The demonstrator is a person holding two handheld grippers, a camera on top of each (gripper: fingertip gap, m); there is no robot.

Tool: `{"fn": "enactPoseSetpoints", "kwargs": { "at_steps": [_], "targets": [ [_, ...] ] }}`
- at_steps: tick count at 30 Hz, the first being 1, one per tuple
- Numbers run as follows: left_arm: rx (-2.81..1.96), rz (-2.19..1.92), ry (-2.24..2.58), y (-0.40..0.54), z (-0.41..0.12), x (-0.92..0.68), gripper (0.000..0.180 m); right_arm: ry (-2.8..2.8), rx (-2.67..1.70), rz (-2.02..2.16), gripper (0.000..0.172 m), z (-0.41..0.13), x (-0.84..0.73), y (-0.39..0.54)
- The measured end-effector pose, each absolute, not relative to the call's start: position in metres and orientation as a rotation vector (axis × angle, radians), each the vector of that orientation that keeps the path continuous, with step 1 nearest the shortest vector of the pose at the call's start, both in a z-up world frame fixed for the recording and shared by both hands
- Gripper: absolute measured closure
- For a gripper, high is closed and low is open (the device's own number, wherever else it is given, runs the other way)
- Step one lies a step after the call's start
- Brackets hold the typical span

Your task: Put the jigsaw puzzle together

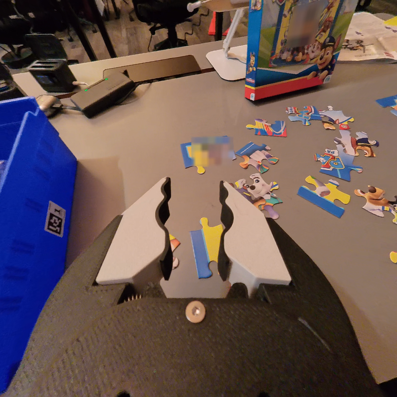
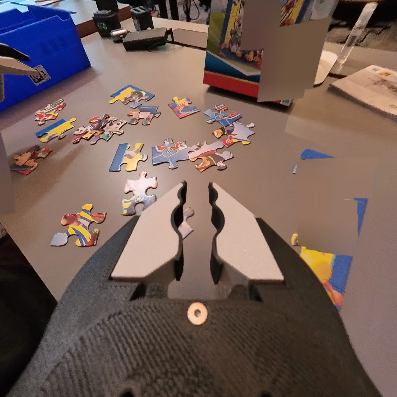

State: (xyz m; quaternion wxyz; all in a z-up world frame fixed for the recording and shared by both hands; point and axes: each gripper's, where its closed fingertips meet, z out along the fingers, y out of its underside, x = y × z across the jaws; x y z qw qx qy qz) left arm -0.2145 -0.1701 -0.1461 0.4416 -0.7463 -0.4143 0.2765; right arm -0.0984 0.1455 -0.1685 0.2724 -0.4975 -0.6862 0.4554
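While loose jigsaw pieces are lying scattered across it, the grey table (image 1: 171, 111) is carrying most of the scene. A blue bin (image 1: 32, 171) bearing a small black-and-white tag is sitting at its left side, a colourful puzzle box (image 1: 296, 53) is standing upright at the far side, and a black adapter (image 1: 107, 94) with green lights is resting near the back edge beside a white stand base (image 1: 225, 62). Printed paper (image 2: 365, 90) is lying to the right of the box. Beyond the table, dark office chairs (image 1: 167, 19) are standing on a pale floor.

The left gripper (image 1: 195, 182) is hovering with its fingers wide apart and gripping nothing; a blue-and-yellow piece (image 1: 206, 247) is lying flat on the table below the gap. The right gripper (image 2: 197, 184) is holding its fingers narrowly apart, pressing on nothing, above a pale grey piece (image 2: 187, 223) on the table.
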Motion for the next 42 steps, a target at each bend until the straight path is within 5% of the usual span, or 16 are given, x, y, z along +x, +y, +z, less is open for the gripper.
{"fn": "enactPoseSetpoints", "kwargs": {
  "at_steps": [42],
  "targets": [
    [-1.754,0.692,-1.172,-0.213,-0.143,-0.223,0.138,-1.860,-1.335,1.248,0.152,-0.173,-0.097,0.136]
  ]
}}
